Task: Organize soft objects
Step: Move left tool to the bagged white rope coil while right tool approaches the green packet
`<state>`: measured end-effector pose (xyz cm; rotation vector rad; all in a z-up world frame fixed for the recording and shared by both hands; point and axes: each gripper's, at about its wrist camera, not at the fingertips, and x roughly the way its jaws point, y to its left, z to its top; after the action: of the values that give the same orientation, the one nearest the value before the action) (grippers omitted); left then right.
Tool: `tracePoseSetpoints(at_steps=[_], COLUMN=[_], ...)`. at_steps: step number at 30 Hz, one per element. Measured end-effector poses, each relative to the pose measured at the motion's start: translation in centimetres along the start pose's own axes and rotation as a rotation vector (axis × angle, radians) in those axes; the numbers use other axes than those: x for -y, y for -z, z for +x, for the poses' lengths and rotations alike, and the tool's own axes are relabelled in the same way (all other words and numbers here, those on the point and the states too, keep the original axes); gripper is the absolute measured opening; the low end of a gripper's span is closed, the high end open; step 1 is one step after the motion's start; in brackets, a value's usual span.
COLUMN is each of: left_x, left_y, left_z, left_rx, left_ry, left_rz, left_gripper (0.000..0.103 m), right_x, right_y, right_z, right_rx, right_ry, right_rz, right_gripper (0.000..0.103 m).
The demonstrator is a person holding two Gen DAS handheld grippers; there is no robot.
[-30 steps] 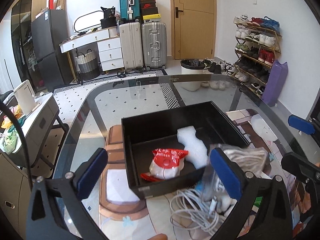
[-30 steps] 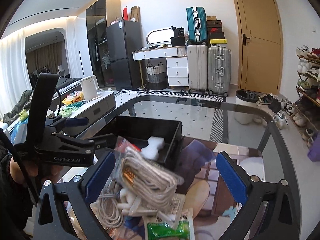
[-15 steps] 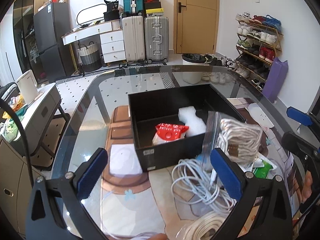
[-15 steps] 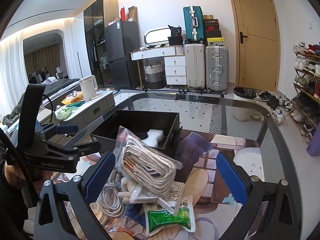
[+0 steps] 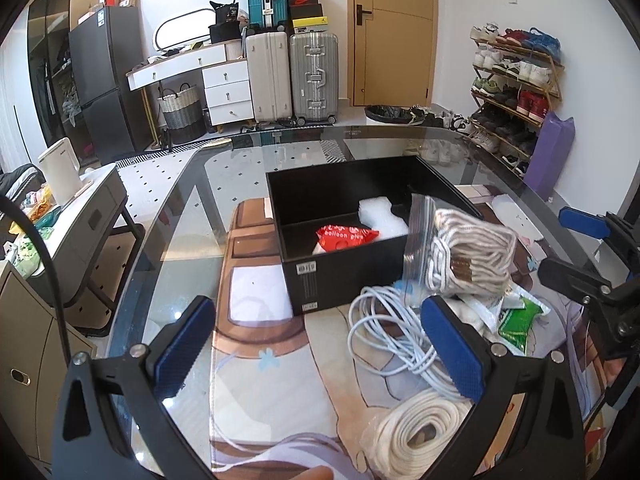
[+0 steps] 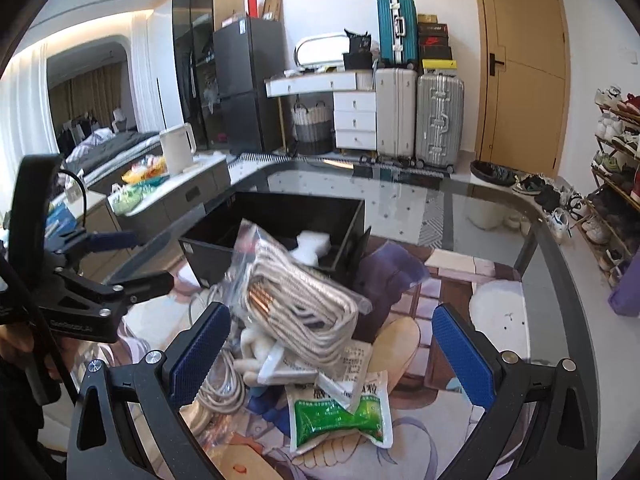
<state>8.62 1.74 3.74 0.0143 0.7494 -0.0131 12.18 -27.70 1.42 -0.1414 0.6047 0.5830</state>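
Black box (image 5: 348,280) on glass table (image 5: 192,216), bagged rope (image 6: 296,300) beside it, both tongs (image 5: 320,344) (image 6: 332,352) spread wide, empty.

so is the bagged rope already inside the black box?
No, the bagged rope sits outside the black box, leaning on the pile beside its front corner.

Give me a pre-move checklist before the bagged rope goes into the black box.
1. Left gripper open, holding nothing: ok.
2. Right gripper open, holding nothing: ok.
3. Bagged rope in reach, on top of the pile: ok.
4. Black box has free space beside the red packet and white foam: ok.
5. Bag sealed shut: cannot tell.
6. Rope free of the white cable: cannot tell.
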Motion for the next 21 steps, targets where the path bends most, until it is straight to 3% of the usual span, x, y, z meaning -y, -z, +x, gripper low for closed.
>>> tracePoseSetpoints(at_steps=[21], left_x=[2.0], left_y=[4.3], left_z=[-0.6], left_rx=[-0.066], left_ry=[0.040], left_rz=[0.042], left_gripper=[0.103], right_x=[0.3], right_y=[2.5], right_z=[1.5], right_rx=[-0.164], right_ry=[-0.009], right_rz=[-0.084], right_gripper=[0.102])
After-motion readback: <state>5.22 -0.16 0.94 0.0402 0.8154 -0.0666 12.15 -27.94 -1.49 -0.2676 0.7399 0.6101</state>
